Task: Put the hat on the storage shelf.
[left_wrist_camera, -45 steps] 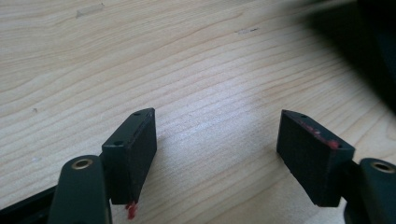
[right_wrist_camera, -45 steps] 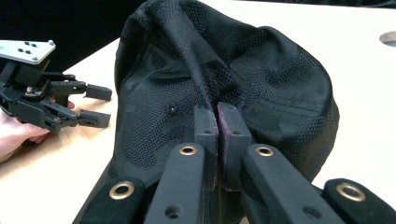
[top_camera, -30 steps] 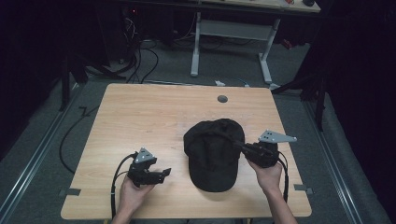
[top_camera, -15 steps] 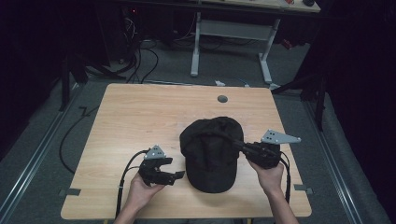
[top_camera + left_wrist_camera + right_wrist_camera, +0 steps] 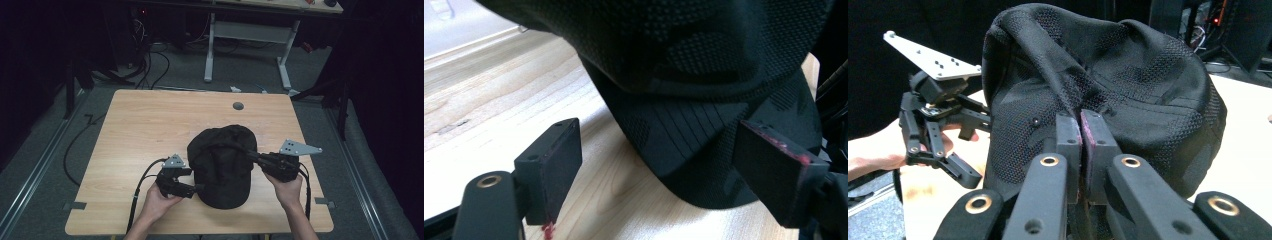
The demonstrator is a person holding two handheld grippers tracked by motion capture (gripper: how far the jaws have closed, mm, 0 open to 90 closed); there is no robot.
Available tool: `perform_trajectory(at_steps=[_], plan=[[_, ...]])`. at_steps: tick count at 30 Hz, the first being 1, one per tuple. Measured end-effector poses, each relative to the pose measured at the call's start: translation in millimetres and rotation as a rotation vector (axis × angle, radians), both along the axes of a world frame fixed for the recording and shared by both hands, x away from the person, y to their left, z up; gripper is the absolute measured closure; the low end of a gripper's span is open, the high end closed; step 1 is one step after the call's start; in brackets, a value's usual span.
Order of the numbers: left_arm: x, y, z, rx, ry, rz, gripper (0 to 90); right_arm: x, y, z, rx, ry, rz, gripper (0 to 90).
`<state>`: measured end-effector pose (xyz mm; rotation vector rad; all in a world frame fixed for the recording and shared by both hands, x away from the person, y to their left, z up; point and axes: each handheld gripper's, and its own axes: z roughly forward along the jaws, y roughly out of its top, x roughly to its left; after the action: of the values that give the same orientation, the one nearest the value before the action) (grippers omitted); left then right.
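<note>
Cap (image 5: 222, 165) sits on the counter (image 5: 150, 125), near its front edge. Right gripper (image 5: 260, 159) has its jaws pinched on the cap's crown fabric; left gripper (image 5: 192, 189) waits with jaws apart around the brim, which seems not yet grasped.

Both forearms enter from the bottom edge of the high view, each hand wrapped around 1 gripper.

Left hand (image 5: 159, 199): holds the left gripper (image 5: 196, 190) low over the worktop, pointed toward the person's right. Its 2 fingers (image 5: 549, 165) stand wide apart, with nothing clamped between them.

Right hand (image 5: 286, 189): holds the right gripper (image 5: 1081, 131) pointed toward the person's left, grey three-cornered plate on top. Its 2 fingers (image 5: 1068, 137) are pressed together, pinching a fold of fabric on the black cap (image 5: 222, 165).

The 2 grippers face each other.
</note>
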<state>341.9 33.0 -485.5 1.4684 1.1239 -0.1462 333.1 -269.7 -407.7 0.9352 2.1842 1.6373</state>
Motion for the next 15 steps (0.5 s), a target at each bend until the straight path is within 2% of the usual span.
perform_trajectory(at_steps=[6, 10, 15], plan=[[-1.6, -0.8, 2.8, -0.025, 0.000, -0.033, 19.2, 0.9, 3.3, -0.2, 0.007, -0.002, 0.025, 88.0], [-4.8, -0.5, 4.6, -0.039, -0.009, -0.062, 24.3, 1.8, 5.0, -1.1, 0.007, -0.004, 0.036, 88.0], [-6.9, 4.4, 8.9, -0.054, -0.023, -0.063, 30.0, 2.8, 5.8, -2.0, -0.006, -0.016, 0.023, 87.9]])
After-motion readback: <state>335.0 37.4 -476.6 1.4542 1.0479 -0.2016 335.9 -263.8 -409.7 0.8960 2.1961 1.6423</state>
